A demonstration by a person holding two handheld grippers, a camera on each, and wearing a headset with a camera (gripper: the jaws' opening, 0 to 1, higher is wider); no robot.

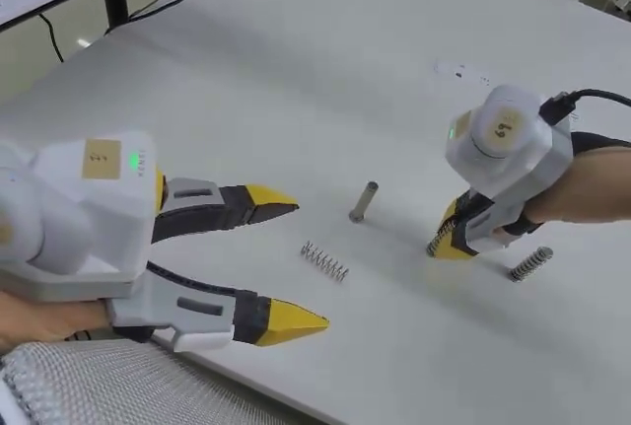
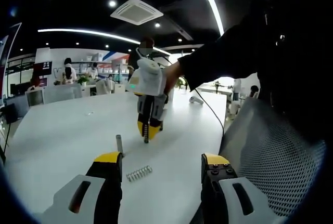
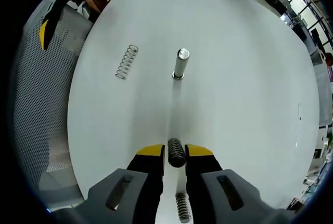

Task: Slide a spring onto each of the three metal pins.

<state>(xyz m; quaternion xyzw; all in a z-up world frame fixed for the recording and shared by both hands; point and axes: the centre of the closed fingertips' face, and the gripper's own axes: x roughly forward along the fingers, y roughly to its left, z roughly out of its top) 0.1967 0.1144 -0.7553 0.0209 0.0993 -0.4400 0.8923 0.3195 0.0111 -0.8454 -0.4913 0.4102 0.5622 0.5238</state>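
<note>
Head view: left gripper [image 1: 286, 259] sits low at the left above the white table [image 1: 296, 70], jaws wide apart with nothing between them. Right gripper [image 1: 452, 240] points tips-down onto the table at the right, jaws clamped on the held spring [image 1: 437, 240]. The pin [image 1: 363, 202] stands upright and bare between the two grippers. The loose spring [image 1: 324, 261] lies flat just in front of the pin. A third spring [image 1: 530, 263] lies flat on the far side of the right gripper; can't tell if a pin is inside it.

Left gripper view: own jaws apart. The loose spring [image 2: 139, 173] lies between them further out, the pin [image 2: 119, 144] stands just past it, and the right gripper [image 2: 147, 130] is behind with its tips on the table.

Right gripper view: jaws pinch the held spring [image 3: 176, 150] end-on. The pin [image 3: 180, 64] stands straight ahead, well apart. The loose spring [image 3: 126, 61] lies left of the pin. The third spring [image 3: 181, 207] lies under the gripper body.
</note>
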